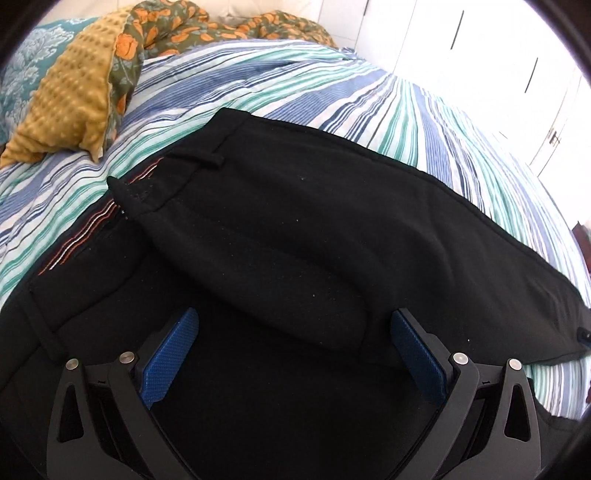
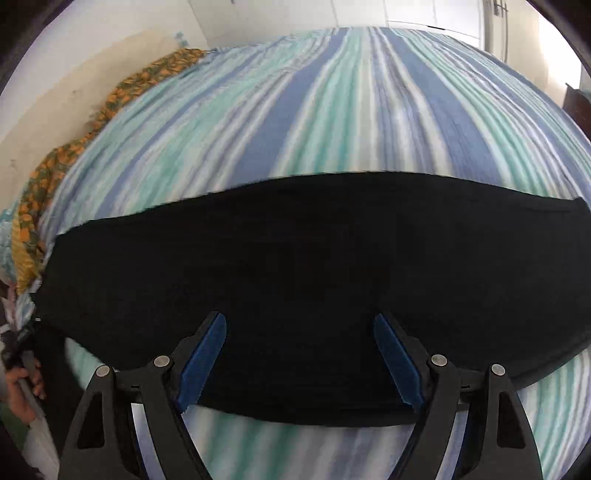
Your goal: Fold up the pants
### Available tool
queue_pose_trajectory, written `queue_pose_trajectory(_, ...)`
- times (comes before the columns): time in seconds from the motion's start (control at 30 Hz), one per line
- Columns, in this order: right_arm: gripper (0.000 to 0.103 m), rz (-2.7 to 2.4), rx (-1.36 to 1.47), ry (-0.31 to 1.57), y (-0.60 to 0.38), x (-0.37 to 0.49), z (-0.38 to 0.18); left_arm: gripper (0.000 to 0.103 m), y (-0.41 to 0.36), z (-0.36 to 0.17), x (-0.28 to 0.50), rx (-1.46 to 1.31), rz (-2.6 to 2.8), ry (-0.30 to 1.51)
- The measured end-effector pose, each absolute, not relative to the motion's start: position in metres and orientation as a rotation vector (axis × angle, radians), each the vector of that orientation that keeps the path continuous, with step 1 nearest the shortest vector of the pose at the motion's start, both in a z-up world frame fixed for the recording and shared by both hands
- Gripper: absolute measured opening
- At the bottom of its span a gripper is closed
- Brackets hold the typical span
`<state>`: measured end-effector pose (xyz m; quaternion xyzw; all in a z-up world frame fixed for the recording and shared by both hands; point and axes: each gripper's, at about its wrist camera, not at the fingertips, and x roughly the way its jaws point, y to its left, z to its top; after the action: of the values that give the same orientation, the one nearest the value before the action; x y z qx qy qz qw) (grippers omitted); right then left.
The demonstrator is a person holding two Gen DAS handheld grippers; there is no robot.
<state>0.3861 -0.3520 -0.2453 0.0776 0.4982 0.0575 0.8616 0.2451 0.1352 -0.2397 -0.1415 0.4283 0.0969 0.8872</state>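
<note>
Currently, notes as follows.

Pants: black pants [image 1: 295, 229] are laid across the striped bedsheet [image 1: 258, 74]; in the left wrist view the waistband end with a belt loop [image 1: 199, 159] is seen, one half already turned over the other, with a soft ridge along the fold.

Leg end: in the right wrist view the pants [image 2: 314, 266] are seen as one long dark band lying flat, its near edge just above the jaws.

Left gripper [image 1: 295, 354]: released; the jaws are spread wide above the cloth and nothing is pinched between the blue pads [image 1: 170, 354].

Right gripper [image 2: 299, 354]: released too; the jaws stand wide over the near edge, and no cloth is clamped.

Step judged: a grasp for the next fold, probably bringing the leg end to the waistband.

Doing it well: both layers are to be caught together at the edge, not the top one alone; the bedsheet is to be left out of the bite.

Alignment: the edges are best kept matched while lifted, so the ridge is not carried into the fold.

Surroundings: a mustard dotted blanket [image 1: 70, 92] and a floral quilt [image 1: 177, 33] lie well apart from the pants; a hand [image 2: 22, 391] is seen at the left border of the right wrist view.
</note>
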Motion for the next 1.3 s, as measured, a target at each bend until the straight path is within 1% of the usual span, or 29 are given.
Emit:
queue_pose_trajectory(0.03,0.074,0.082,0.164,1.028,-0.38,0.383,-0.248,0.103,0.133,-0.24,0.244,-0.289,0.203,0.882)
queue_pose_trajectory(0.1,0.074,-0.055,0.173,0.998,-0.441,0.374,-0.243,0.103,0.132,-0.243,0.242,-0.284,0.205,0.867)
queue_pose_trajectory(0.17,0.074,-0.262,0.156,1.015,-0.498,0.368,-0.234,0.103,0.131,-0.244,0.244,-0.278,0.208,0.864)
queue_pose_trajectory(0.23,0.074,-0.308,0.23,0.987,-0.544,0.366,-0.221,0.103,0.129,-0.246,0.245,-0.263,0.216,0.864)
queue_pose_trajectory(0.33,0.074,-0.254,0.312,0.97,-0.574,0.386,-0.209,0.103,0.123,-0.247,0.243,-0.25,0.223,0.866)
queue_pose_trajectory(0.47,0.074,-0.2,0.337,1.003,-0.57,0.422,-0.222,0.103,0.124,-0.248,0.247,-0.243,0.227,0.87)
queue_pose_trajectory(0.5,0.069,-0.202,0.344,1.022,-0.568,0.427,-0.229,0.103,0.123,-0.249,0.247,-0.239,0.229,0.871)
queue_pose_trajectory(0.53,0.047,-0.204,0.357,1.043,-0.565,0.428,-0.235,0.103,0.123,-0.249,0.247,-0.236,0.231,0.871)
queue_pose_trajectory(0.57,0.032,-0.231,0.344,1.046,-0.564,0.427,-0.237,0.103,0.123,-0.25,0.248,-0.233,0.232,0.872)
queue_pose_trajectory(0.6,0.004,-0.255,0.33,1.02,-0.565,0.418,-0.232,0.103,0.123,-0.25,0.25,-0.232,0.233,0.872)
queue_pose_trajectory(0.67,0.004,-0.225,0.379,0.921,-0.563,0.391,-0.214,0.103,0.124,-0.25,0.249,-0.231,0.233,0.872)
queue_pose_trajectory(0.77,0.004,-0.154,0.331,0.803,-0.544,0.328,-0.17,0.103,0.123,-0.25,0.249,-0.228,0.235,0.877)
queue_pose_trajectory(0.9,0.004,-0.091,0.273,0.73,-0.512,0.213,-0.129,0.103,0.12,-0.248,0.251,-0.207,0.249,0.897)
queue_pose_trajectory(0.93,0.003,-0.09,0.262,0.733,-0.505,0.185,-0.127,0.103,0.12,-0.248,0.252,-0.201,0.252,0.905)
queue_pose_trajectory(1.0,0.003,-0.11,0.277,0.781,-0.498,0.135,-0.141,0.103,0.119,-0.247,0.254,-0.193,0.259,0.924)
queue_pose_trajectory(1.1,0.005,-0.203,0.286,0.965,-0.493,0.092,-0.187,0.103,0.121,-0.242,0.26,-0.197,0.258,0.978)
queue_pose_trajectory(1.13,0.012,-0.253,0.287,1.011,-0.496,0.082,-0.194,0.103,0.122,-0.24,0.261,-0.204,0.257,1.001)
queue_pose_trajectory(1.17,0.017,-0.285,0.298,1.007,-0.501,0.067,-0.194,0.102,0.122,-0.238,0.26,-0.212,0.255,1.017)
queue_pose_trajectory(1.23,0.055,-0.33,0.322,0.946,-0.499,0.046,-0.178,0.102,0.121,-0.234,0.253,-0.221,0.248,1.036)
queue_pose_trajectory(1.27,0.061,-0.331,0.342,0.91,-0.495,0.036,-0.168,0.102,0.118,-0.232,0.248,-0.219,0.24,1.041)
queue_pose_trajectory(1.3,0.062,-0.308,0.371,0.884,-0.488,0.032,-0.159,0.102,0.115,-0.231,0.242,-0.208,0.229,1.045)
